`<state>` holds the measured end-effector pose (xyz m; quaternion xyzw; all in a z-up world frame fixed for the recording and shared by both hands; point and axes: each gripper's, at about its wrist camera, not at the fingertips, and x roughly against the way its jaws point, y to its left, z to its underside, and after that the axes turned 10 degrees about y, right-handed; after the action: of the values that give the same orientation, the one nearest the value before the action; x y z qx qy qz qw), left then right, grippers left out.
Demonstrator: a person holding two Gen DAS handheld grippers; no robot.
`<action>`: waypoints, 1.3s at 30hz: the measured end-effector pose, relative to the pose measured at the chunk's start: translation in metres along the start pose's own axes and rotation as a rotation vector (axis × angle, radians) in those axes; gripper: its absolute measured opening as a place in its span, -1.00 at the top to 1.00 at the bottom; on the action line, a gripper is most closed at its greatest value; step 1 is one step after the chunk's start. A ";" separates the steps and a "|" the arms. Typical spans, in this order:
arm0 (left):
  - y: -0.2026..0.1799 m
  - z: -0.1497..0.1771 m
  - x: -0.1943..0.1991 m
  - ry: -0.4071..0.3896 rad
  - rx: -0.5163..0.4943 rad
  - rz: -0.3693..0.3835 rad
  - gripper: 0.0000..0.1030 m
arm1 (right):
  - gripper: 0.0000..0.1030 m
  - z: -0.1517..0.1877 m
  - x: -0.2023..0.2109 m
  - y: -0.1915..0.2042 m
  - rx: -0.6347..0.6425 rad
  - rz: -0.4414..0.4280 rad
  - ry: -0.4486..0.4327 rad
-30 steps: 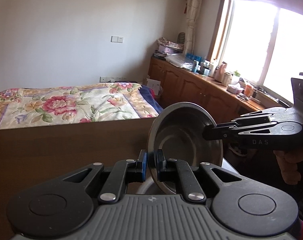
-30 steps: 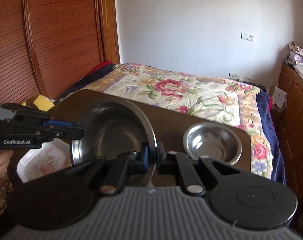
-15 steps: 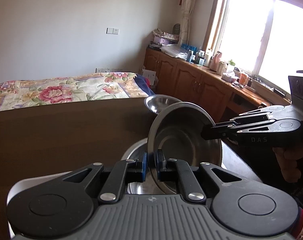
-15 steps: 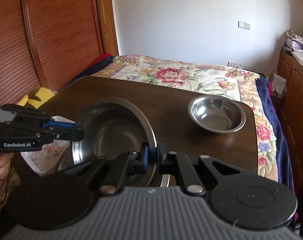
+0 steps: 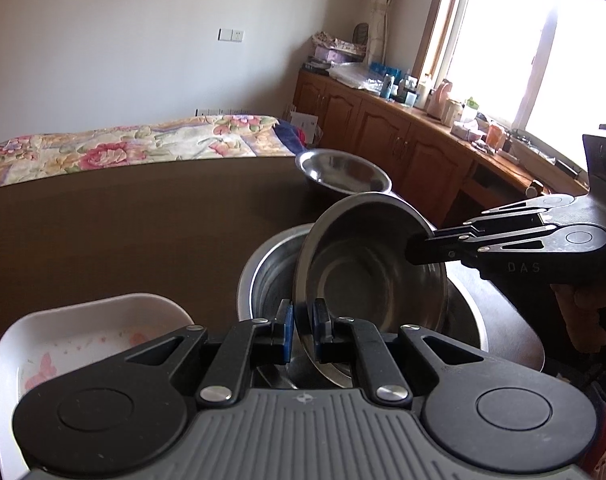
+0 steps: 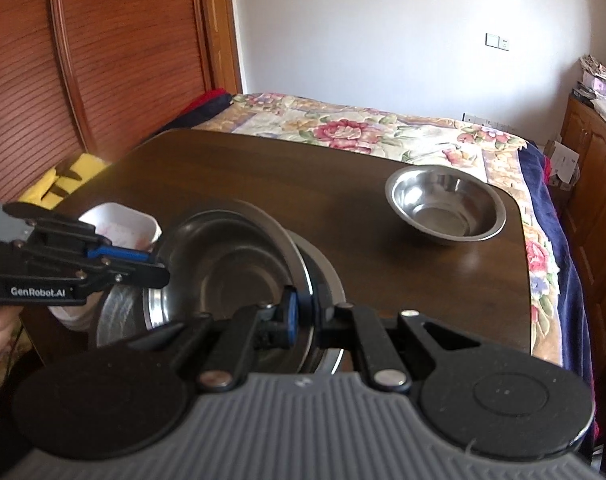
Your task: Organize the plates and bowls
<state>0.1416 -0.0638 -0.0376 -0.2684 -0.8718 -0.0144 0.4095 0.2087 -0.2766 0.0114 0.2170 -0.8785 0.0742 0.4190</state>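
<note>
A medium steel bowl [image 5: 367, 272] hangs tilted on its side, with its hollow facing the left wrist camera. My left gripper [image 5: 301, 320] is shut on its near rim. My right gripper [image 5: 417, 246] is shut on the opposite rim; in the right wrist view that grip [image 6: 303, 308] pinches the same bowl [image 6: 231, 264]. The bowl hangs just inside a larger steel bowl [image 5: 271, 272] that stands on the dark wooden table [image 5: 123, 220]. A small steel bowl [image 6: 447, 208] sits upright near the table's far right corner. A white flowered dish [image 5: 83, 332] lies left of the large bowl.
A bed with a flowered cover [image 6: 363, 132] lies beyond the table. Wooden cabinets [image 5: 403, 140] with clutter run under the window on the right. A wooden sliding door [image 6: 83, 60] and a yellow cloth [image 6: 67, 176] are at the left. A hand [image 5: 583, 308] holds the right gripper.
Both grippers have carried the medium bowl down and forward, from above the table edge into the mouth of the larger bowl. The small bowl and the white dish have come into view.
</note>
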 end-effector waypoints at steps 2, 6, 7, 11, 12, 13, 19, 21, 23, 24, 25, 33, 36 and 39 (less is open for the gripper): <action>0.000 0.000 -0.004 0.012 0.001 -0.003 0.28 | 0.80 0.000 -0.003 0.000 0.002 0.001 0.004; -0.003 -0.002 -0.008 0.020 -0.026 -0.024 0.21 | 0.78 -0.001 -0.008 -0.001 0.009 0.005 0.008; -0.003 -0.002 -0.008 0.021 -0.031 -0.027 0.15 | 0.78 -0.001 -0.008 -0.001 0.012 0.003 0.006; -0.003 -0.001 -0.008 0.019 -0.035 -0.029 0.06 | 0.75 0.000 -0.006 -0.001 0.018 -0.003 -0.009; -0.004 -0.002 -0.008 0.019 -0.035 -0.030 0.05 | 0.72 0.000 -0.004 -0.002 0.017 -0.006 -0.016; -0.004 -0.003 -0.007 0.018 -0.034 -0.032 0.04 | 0.63 0.000 -0.002 -0.002 0.018 -0.013 -0.025; 0.000 -0.011 -0.002 -0.007 -0.030 -0.048 -0.10 | 0.32 -0.006 0.006 -0.009 0.020 -0.026 -0.069; 0.002 -0.015 -0.001 -0.013 -0.030 -0.052 -0.12 | 0.31 -0.008 0.009 -0.014 0.017 -0.018 -0.090; 0.001 -0.022 0.000 -0.023 -0.033 -0.064 -0.18 | 0.32 -0.011 0.011 -0.022 0.003 -0.006 -0.111; 0.002 -0.025 0.000 -0.027 -0.033 -0.066 -0.20 | 0.31 -0.013 0.012 -0.028 -0.006 -0.001 -0.122; 0.001 -0.029 0.000 -0.033 -0.035 -0.066 -0.23 | 0.31 -0.014 0.013 -0.034 -0.012 0.005 -0.130; -0.007 -0.067 -0.012 -0.062 -0.091 -0.104 -0.35 | 0.31 -0.026 0.000 -0.080 -0.058 0.083 -0.156; -0.010 -0.083 -0.024 -0.063 -0.110 -0.105 -0.37 | 0.31 -0.029 -0.010 -0.097 -0.075 0.101 -0.146; -0.012 -0.096 -0.036 -0.054 -0.112 -0.109 -0.37 | 0.27 -0.030 -0.017 -0.113 -0.090 0.111 -0.142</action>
<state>0.2225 -0.1141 0.0023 -0.2431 -0.8937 -0.0780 0.3689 0.2897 -0.3631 0.0114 0.1537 -0.9192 0.0420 0.3602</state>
